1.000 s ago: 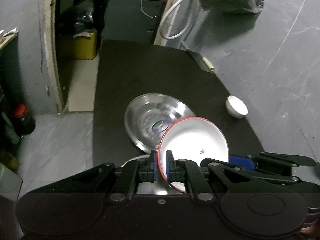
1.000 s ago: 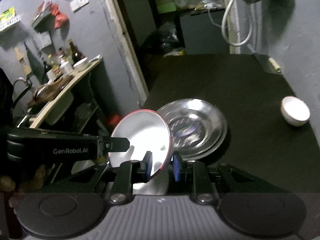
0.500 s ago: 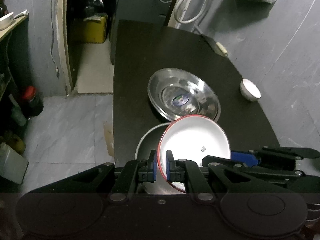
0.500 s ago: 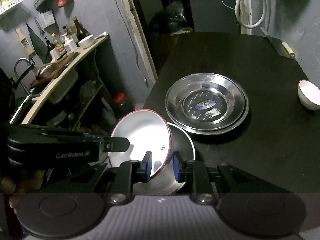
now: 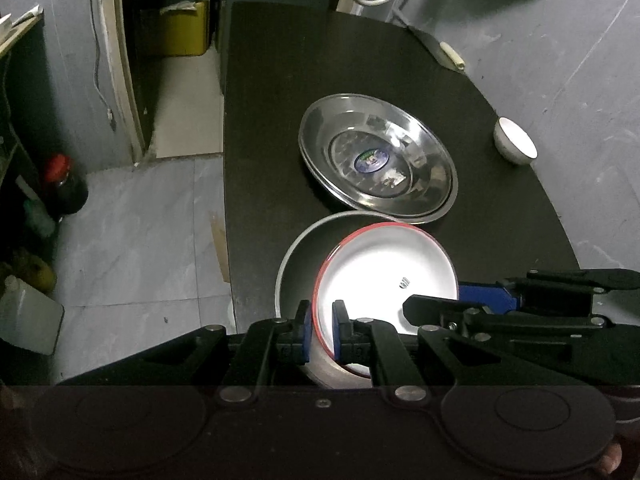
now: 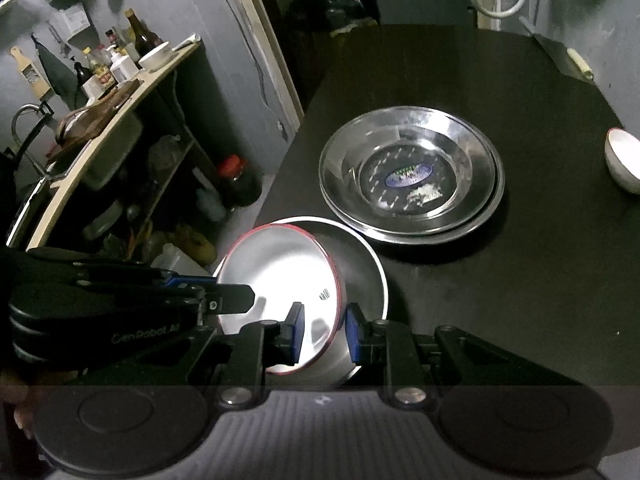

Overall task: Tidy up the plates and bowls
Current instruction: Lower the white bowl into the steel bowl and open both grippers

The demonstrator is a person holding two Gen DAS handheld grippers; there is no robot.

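Observation:
A white plate with a red rim (image 5: 384, 276) (image 6: 276, 276) is held tilted over a grey metal bowl (image 5: 304, 264) (image 6: 360, 272) at the near edge of the black table (image 5: 280, 80). My left gripper (image 5: 320, 330) is shut on the plate's left rim. My right gripper (image 6: 322, 334) straddles the plate's right rim with its jaws slightly apart. A stack of steel plates (image 5: 376, 158) (image 6: 410, 174) lies further back. A small white bowl (image 5: 514, 146) (image 6: 622, 158) sits at the right.
The table's left edge drops to a tiled floor (image 5: 132, 220). A dark jar with a red lid (image 5: 64, 184) (image 6: 238, 180) stands on the floor. A cluttered shelf with bottles (image 6: 112, 72) is at the left. A grey wall (image 5: 560, 40) borders the table's right.
Both grippers and the red-rimmed plate have pulled back toward the near table edge, away from the steel plates, and now sit over the grey bowl. The right jaws have widened slightly.

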